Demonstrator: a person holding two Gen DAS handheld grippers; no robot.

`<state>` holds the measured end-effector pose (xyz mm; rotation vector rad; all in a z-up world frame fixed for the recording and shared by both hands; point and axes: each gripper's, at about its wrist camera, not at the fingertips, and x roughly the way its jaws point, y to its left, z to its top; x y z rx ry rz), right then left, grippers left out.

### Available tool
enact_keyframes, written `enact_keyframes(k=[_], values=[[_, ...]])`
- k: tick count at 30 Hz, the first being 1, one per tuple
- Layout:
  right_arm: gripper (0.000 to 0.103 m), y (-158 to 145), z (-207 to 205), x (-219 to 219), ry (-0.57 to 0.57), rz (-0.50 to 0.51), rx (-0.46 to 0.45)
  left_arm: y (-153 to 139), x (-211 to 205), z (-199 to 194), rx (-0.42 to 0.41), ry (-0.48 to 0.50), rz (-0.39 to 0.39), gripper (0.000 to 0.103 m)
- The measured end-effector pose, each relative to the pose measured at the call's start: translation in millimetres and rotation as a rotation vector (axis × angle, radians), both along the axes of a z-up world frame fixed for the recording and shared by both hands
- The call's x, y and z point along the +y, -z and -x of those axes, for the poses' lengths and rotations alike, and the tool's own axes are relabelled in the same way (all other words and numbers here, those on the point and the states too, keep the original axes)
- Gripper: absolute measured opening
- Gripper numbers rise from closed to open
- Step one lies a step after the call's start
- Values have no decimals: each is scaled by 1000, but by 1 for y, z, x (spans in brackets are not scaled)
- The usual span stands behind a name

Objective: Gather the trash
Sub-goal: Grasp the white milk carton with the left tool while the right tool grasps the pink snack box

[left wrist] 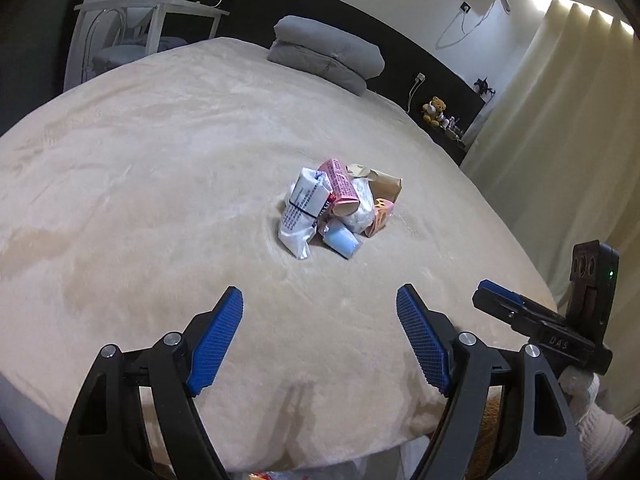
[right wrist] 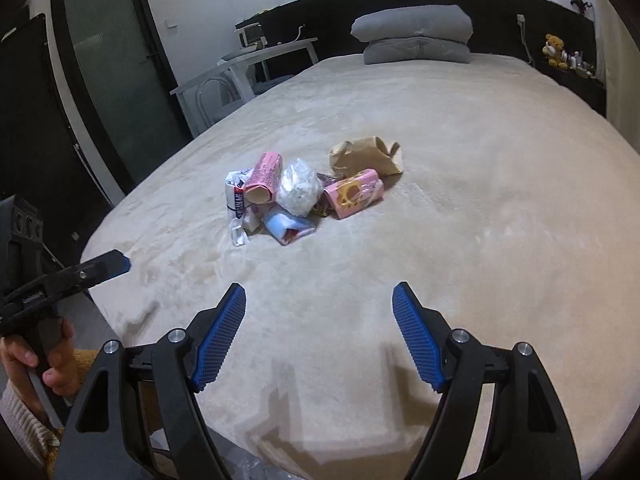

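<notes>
A small pile of trash point(left wrist: 338, 210) lies in the middle of a beige bed point(left wrist: 160, 200); it also shows in the right wrist view point(right wrist: 304, 192). It holds a pink tube box point(right wrist: 262, 178), a white crumpled plastic bag point(right wrist: 300, 192), a pink snack packet point(right wrist: 354, 192), a brown paper bag point(right wrist: 364, 158), a light blue packet point(right wrist: 286, 226) and a white printed wrapper point(right wrist: 236, 204). My left gripper point(left wrist: 320, 340) is open and empty near the bed's front edge. My right gripper point(right wrist: 320, 334) is open and empty, also short of the pile.
Folded grey bedding point(right wrist: 416, 34) lies at the head of the bed by a black headboard point(right wrist: 500, 4). A white table and chair point(right wrist: 244, 68) stand on the left. A teddy bear point(right wrist: 554, 50) sits on a shelf. Curtains point(left wrist: 560, 120) hang on the right.
</notes>
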<state>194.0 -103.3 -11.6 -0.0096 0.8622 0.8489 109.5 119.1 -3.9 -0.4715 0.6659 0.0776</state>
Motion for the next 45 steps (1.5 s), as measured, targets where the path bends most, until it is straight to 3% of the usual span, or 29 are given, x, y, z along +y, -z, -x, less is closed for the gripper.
enact_keyframes(k=[3, 9, 13, 19, 23, 34, 36, 38, 45], values=[[75, 1, -18, 12, -7, 13, -26, -4, 7, -18, -24, 70, -14, 78], [75, 10, -50, 41, -44, 60, -108, -4, 15, -61, -63, 145, -116, 78], [75, 23, -71, 57, -88, 121, -137, 10, 18, -86, -31, 185, -218, 78], [75, 43, -98, 82, -129, 260, -233, 34, 32, -112, 34, 218, -270, 78], [75, 55, -112, 97, -163, 286, -224, 48, 33, -127, 74, 264, -300, 78], [75, 69, -143, 121, -181, 291, -164, 58, 25, -152, 72, 343, -339, 76], [65, 69, -144, 123, -199, 281, -161, 59, 24, -154, 74, 361, -334, 51], [63, 69, -142, 122, -200, 285, -166, 59, 21, -155, 69, 386, -334, 38], [61, 64, -131, 119, -195, 300, -209, 52, 19, -148, 56, 388, -355, 34]])
